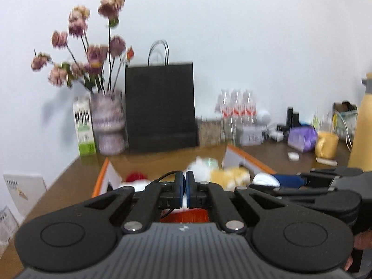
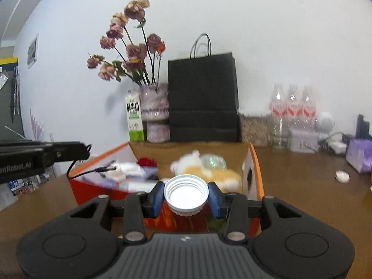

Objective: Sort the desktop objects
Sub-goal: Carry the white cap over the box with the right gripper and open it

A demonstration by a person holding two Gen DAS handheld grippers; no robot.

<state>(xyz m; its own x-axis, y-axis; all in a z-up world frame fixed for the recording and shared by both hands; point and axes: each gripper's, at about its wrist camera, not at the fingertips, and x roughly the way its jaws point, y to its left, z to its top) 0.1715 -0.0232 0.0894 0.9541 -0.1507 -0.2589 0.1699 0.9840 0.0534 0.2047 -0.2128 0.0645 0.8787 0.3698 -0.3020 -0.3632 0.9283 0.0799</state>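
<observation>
My right gripper (image 2: 186,197) is clamped on a bottle (image 2: 186,194) with a white cap, one blue pad on each side of its neck. My left gripper (image 1: 185,187) has its pads nearly touching, with nothing between them that I can see. Just past both sets of jaws sits an orange box (image 2: 254,162) holding a plush toy (image 2: 209,169). Further ahead, against the wall, stand a milk carton (image 2: 134,116), a vase (image 2: 155,114) and a black bag (image 2: 203,97).
</observation>
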